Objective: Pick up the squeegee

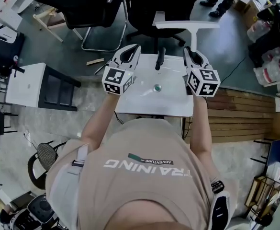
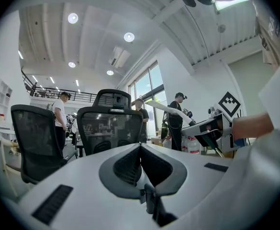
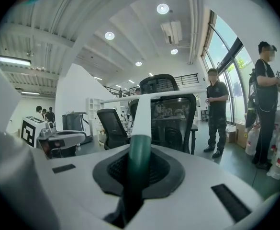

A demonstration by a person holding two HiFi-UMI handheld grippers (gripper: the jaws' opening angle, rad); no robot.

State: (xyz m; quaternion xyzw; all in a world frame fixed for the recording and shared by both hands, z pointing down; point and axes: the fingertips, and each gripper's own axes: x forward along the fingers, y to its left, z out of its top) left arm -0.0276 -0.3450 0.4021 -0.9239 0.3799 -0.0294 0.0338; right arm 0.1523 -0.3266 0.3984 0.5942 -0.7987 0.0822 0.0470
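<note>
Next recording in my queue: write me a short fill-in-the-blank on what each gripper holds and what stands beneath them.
1. The right gripper is shut on the ____ grip of the squeegee.
2. The left gripper, its jaws together, holds ____.
3. Under both grippers stands a ____ table.

Missing words: green; nothing; white

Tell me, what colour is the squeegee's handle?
Dark green handle, turning white higher up; best seen in the right gripper view.
</note>
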